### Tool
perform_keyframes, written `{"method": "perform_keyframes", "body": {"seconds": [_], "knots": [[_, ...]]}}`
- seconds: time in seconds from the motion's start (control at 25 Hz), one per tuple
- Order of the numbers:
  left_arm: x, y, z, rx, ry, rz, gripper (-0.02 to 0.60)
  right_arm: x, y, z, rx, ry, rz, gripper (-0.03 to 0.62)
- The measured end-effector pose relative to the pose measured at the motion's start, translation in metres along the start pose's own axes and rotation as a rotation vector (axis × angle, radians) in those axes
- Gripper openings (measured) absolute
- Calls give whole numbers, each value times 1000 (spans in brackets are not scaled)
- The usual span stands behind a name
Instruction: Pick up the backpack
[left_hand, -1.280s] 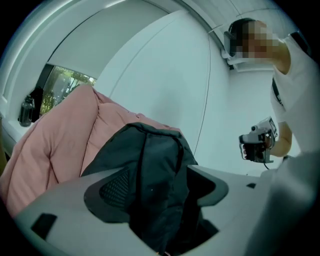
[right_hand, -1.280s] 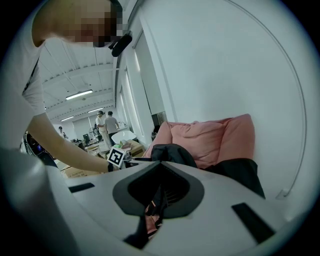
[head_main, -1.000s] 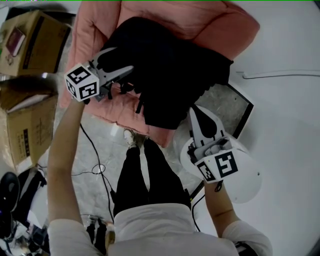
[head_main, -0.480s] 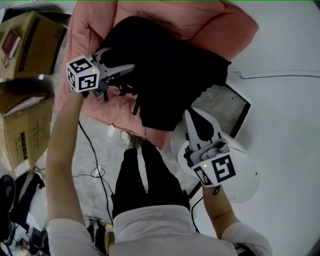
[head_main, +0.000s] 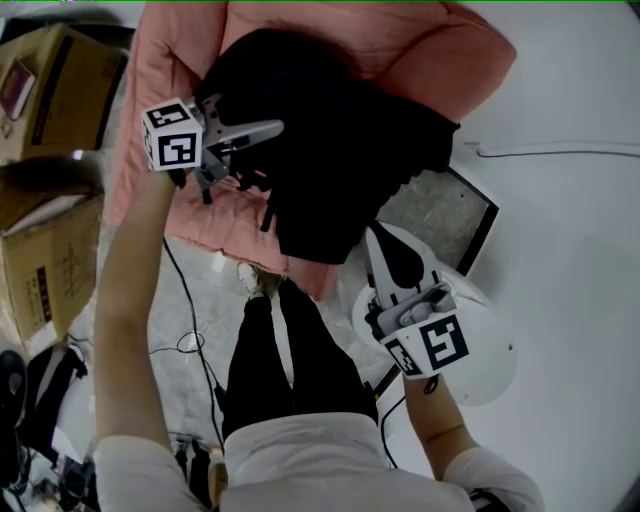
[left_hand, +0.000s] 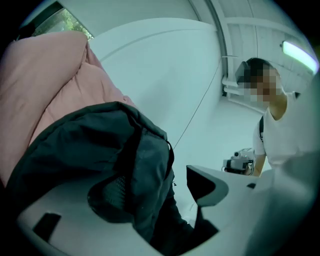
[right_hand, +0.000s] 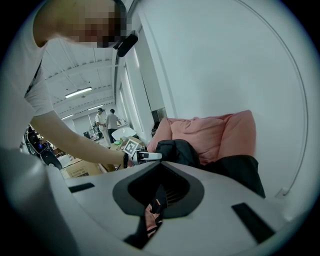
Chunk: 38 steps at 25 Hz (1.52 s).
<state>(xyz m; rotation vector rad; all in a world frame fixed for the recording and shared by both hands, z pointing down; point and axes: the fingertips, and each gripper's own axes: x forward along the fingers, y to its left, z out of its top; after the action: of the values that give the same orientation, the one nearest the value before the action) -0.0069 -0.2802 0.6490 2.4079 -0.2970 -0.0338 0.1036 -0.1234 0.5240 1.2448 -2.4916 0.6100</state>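
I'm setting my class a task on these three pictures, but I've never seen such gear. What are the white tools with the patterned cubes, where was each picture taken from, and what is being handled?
There is no robot here. A person holds a two-jaw tool in each hand, each carrying a marker cube. The head view comes from a camera on the person's head, looking down. The other two views come from cameras riding on the tools, looking along their jaws.

A black backpack lies on a pink cushioned seat, and cardboard boxes stand to the person's left.

The left hand-held gripper has its jaws apart with backpack fabric between them, not yet closed. The right hand-held gripper is shut, holds nothing and is apart from the backpack.
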Motion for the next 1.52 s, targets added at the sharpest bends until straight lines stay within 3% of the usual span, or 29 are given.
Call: {"method": "perform_keyframes", "body": {"seconds": [0.12,0.24,0.36,0.4,0.48,0.6,0.68,0.76,0.88,1.0,1.28,1.52], "knots": [[11,-8,4,-8,16,-56,348,2,6,3,1,-8,15,21],[26,-28,11,-17,18,-158,333,3,10,2,4,-10,30,21],[27,-47,10,-107,3,-295,267,2,15,2,4,-9,40,21],[23,-44,8,-137,-7,-304,251,1,17,2,3,-9,42,21],[18,-24,6,-118,-24,-206,225,-1,19,3,5,-9,46,21],[29,4,9,8,-29,-10,218,0,19,0,10,-4,47,21],[42,-2,13,56,-37,4,219,2,22,-2,16,-2,51,21],[50,-18,15,82,-42,-28,216,2,27,-2,16,-5,61,21],[47,-32,9,51,-5,-97,91,2,34,-2,14,-11,75,21],[34,-38,3,25,20,-125,64,-2,37,-1,15,-21,80,21],[14,-39,2,120,-5,35,57,-13,42,-1,16,-34,83,21],[-2,-73,21,255,-49,173,54,-25,46,1,13,-52,74,21]]}}
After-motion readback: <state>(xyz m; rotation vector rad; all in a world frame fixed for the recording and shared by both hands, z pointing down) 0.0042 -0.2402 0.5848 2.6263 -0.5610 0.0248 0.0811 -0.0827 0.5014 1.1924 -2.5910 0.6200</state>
